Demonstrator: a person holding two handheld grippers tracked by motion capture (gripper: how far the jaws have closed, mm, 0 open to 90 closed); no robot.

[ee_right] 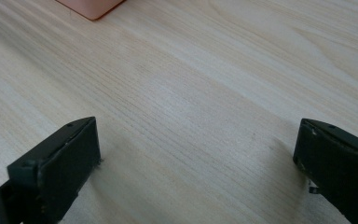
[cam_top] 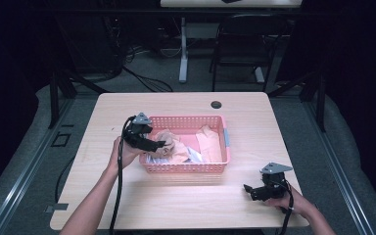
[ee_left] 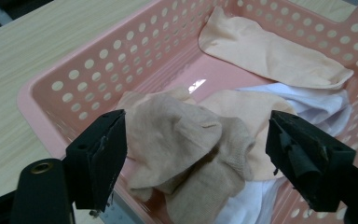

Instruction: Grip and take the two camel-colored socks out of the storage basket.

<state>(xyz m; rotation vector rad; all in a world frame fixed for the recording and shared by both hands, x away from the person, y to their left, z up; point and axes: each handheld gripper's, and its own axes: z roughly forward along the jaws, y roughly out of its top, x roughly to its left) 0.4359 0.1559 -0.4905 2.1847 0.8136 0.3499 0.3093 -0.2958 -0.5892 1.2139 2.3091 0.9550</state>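
The left gripper (ee_left: pixel 196 154) is hovering, jaws spread wide and empty, around the crumpled beige fabric sock (ee_left: pixel 186 144) in the pink perforated plastic basket (ee_left: pixel 70 88), centre frame. Closing squarely on the bunched middle should help. The right gripper (ee_right: pixel 196 172) is resting wide apart, empty, over the light wooden surface (ee_right: pixel 214 70).

A light wooden rectangular table (cam_top: pixel 127 205) stands on grey carpeted floor (cam_top: pixel 313 127). Near the table's far edge, right of centre, is a small round black cable hole (cam_top: pixel 216 105). Beyond the table stand a black metal-framed chair (cam_top: pixel 242 41) and, to its left, the white leg of another desk (cam_top: pixel 183 49). Black cables (cam_top: pixel 142 73) lie tangled on the floor at far left.
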